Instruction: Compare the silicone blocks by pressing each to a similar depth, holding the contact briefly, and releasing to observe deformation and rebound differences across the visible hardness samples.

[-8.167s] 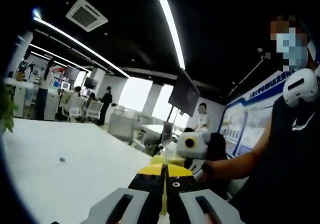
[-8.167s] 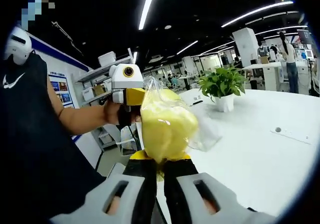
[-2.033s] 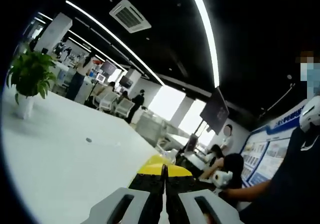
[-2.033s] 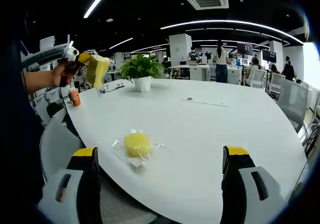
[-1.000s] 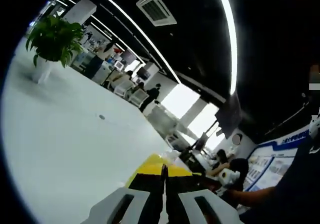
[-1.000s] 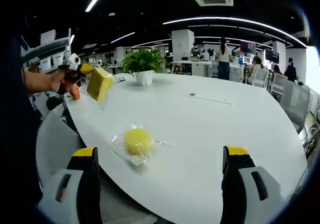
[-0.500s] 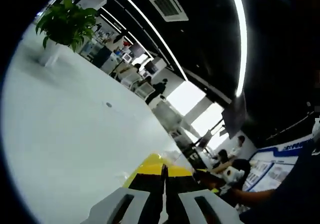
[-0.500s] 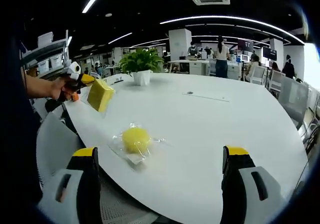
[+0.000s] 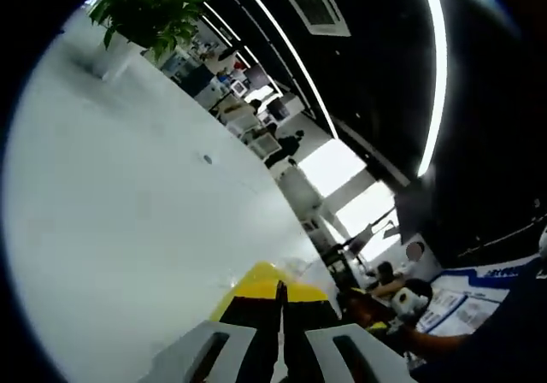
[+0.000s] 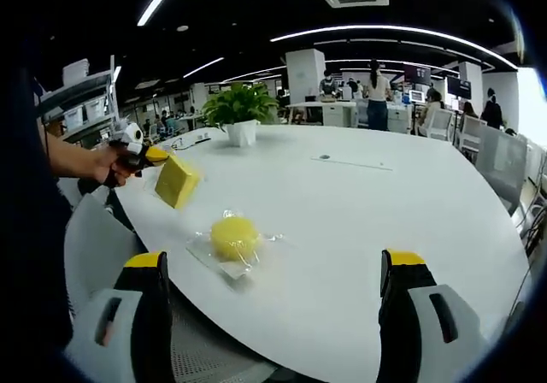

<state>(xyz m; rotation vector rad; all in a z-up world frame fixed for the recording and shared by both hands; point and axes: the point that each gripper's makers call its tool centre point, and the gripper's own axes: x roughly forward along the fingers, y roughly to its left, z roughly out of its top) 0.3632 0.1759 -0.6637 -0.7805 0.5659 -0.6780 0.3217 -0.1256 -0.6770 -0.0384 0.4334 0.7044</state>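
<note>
Right gripper view: left gripper (image 10: 156, 156) lowered its yellow block (image 10: 177, 181) tableward.

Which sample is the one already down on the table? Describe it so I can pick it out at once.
Start at the big white table and come to its near edge, in front of the potted plant. There lies a round yellow block in a clear wrapper, resting on the tabletop. The other yellow block is flat-sided and held above the table in the left gripper.
</note>
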